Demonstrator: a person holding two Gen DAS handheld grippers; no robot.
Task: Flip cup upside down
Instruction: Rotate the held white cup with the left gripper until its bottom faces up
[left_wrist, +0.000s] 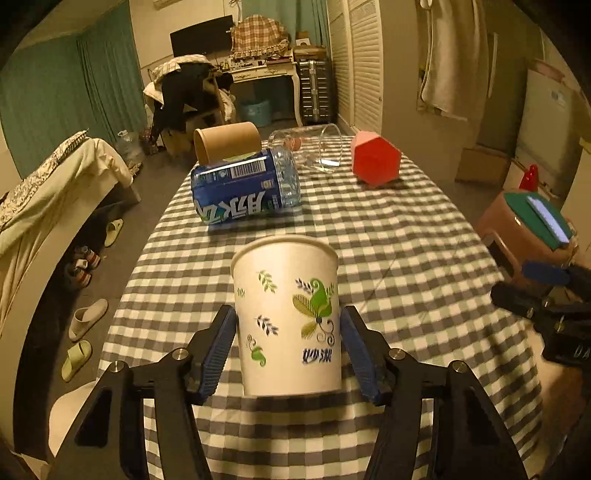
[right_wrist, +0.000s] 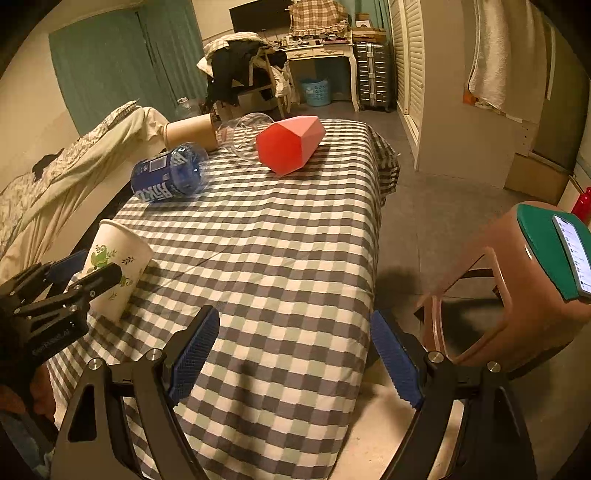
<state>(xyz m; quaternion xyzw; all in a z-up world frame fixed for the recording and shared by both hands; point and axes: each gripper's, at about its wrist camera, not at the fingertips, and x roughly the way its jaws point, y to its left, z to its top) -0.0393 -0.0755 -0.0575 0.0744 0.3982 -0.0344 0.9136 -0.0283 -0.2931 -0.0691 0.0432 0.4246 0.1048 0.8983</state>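
A white paper cup (left_wrist: 288, 317) with green leaf prints stands upright, mouth up, on the checked tablecloth (left_wrist: 406, 258) near the front edge. My left gripper (left_wrist: 290, 343) is open with its blue pads on either side of the cup's lower half, small gaps showing on both sides. The cup also shows in the right wrist view (right_wrist: 118, 266), with the left gripper (right_wrist: 79, 271) around it. My right gripper (right_wrist: 295, 354) is open and empty over the table's front right part.
A blue-labelled plastic bottle (left_wrist: 243, 188), a brown paper cup (left_wrist: 227, 142), a clear glass (left_wrist: 314, 147) and a red faceted cup (left_wrist: 375, 158) lie on their sides at the far end. A pink stool (right_wrist: 517, 280) with a phone stands right of the table. A bed (left_wrist: 55, 184) is left.
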